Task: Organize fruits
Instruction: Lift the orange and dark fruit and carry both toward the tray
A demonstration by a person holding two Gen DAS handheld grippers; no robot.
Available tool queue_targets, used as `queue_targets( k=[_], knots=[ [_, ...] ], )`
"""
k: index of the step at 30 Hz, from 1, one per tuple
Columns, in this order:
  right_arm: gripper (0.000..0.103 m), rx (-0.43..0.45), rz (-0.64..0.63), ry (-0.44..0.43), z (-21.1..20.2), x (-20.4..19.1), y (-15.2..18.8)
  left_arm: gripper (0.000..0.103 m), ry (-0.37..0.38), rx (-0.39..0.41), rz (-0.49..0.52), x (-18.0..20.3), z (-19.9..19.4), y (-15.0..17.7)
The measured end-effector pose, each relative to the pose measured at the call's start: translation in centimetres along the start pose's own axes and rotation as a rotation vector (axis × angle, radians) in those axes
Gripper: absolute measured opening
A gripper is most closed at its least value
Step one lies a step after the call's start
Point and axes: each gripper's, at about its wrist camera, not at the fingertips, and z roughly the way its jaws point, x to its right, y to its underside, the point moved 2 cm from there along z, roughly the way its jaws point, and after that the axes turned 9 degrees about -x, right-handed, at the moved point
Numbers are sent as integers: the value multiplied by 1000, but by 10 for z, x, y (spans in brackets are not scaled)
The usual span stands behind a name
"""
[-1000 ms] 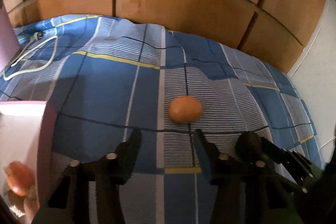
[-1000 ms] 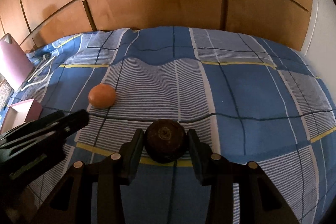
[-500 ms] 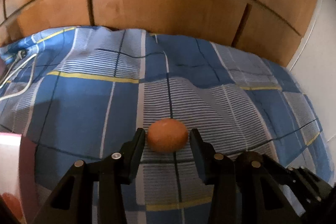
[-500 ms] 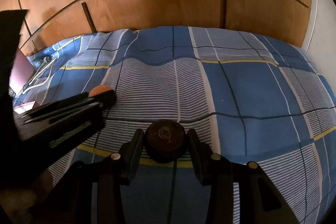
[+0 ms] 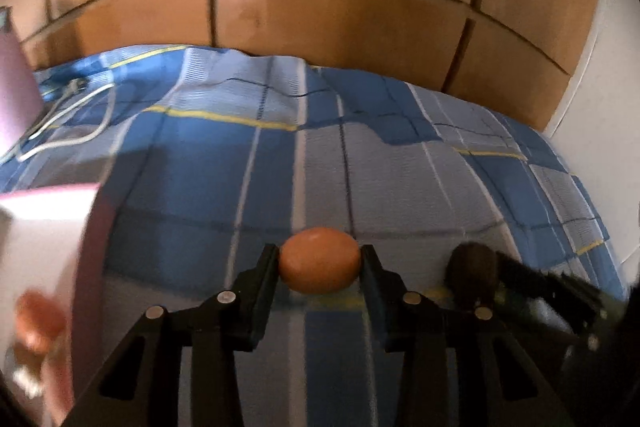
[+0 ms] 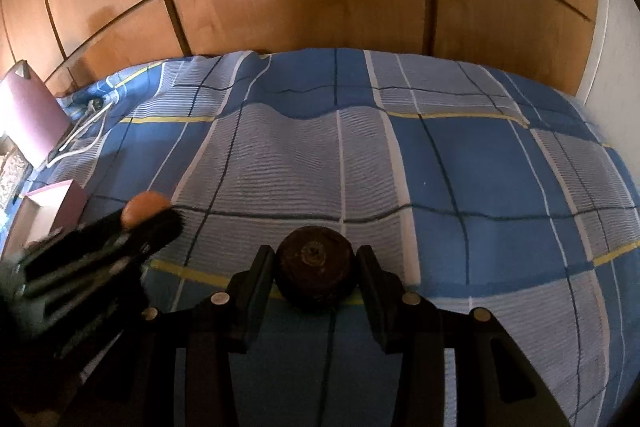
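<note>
- Left wrist view: left tongs (image 5: 320, 267) grip the round orange fruit (image 5: 319, 261) above the blue checked bedspread (image 5: 400, 179); the pink open box (image 5: 44, 223) lies near-left.
- Right tongs (image 6: 315, 273) clamp the dark brown round fruit (image 6: 314, 265), farther from that box.

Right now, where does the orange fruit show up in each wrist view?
Left wrist: orange fruit at lower centre, between the left claw's fingers.
Right wrist: orange fruit at left middle, partly hidden behind the left claw.
Shared landmark: the white cable on the blue plaid bedspread, far left.
</note>
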Motion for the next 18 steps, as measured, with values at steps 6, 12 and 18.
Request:
queue_targets(
  k=[6, 12, 18],
  knots=[
    [42, 1, 9, 21, -14, 6, 18, 41, -34, 30, -18, -10, -29, 36],
    [42, -2, 9, 41, -27, 9, 39, 41, -39, 7, -48, -16, -32, 59],
    [42, 8, -5, 42, -40, 5, 62, 41, -54, 33, -45, -15, -39, 81]
  ],
)
